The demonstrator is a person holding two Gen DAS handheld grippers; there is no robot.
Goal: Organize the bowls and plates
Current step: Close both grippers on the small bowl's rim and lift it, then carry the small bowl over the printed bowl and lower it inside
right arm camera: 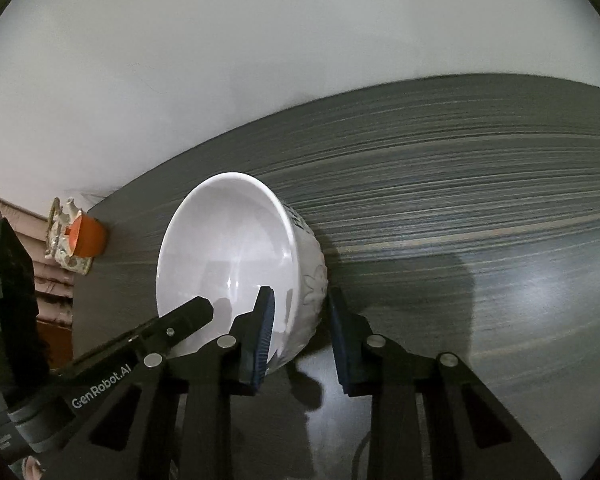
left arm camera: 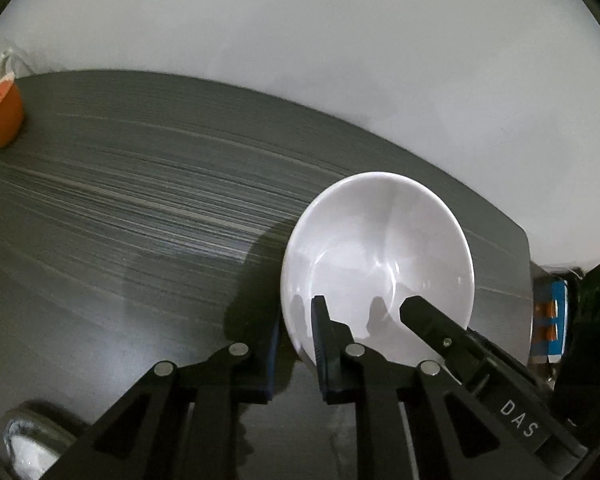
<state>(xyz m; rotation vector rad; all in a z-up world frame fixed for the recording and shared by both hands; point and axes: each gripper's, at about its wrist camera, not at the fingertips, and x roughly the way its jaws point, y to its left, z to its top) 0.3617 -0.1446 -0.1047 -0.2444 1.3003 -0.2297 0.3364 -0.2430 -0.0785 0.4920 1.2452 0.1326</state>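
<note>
A white bowl [left arm camera: 376,256] sits on the dark grey wood-grain table [left arm camera: 120,208]. My left gripper [left arm camera: 296,320] straddles the bowl's near left rim, one finger inside, one outside, jaws slightly apart from the wall. The same bowl [right arm camera: 236,256] shows in the right wrist view with embossed pattern on its outer wall. My right gripper [right arm camera: 300,312] straddles its near right rim, the left finger [right arm camera: 262,332] inside, the right finger [right arm camera: 344,340] outside with a gap to the wall. Each view shows the other gripper's finger inside the bowl.
An orange cup [left arm camera: 0,116] stands at the table's far left corner, also in the right wrist view [right arm camera: 88,236] beside a patterned ceramic piece [right arm camera: 62,240]. A glass object [left arm camera: 24,440] sits near the front left. A white wall lies behind the table.
</note>
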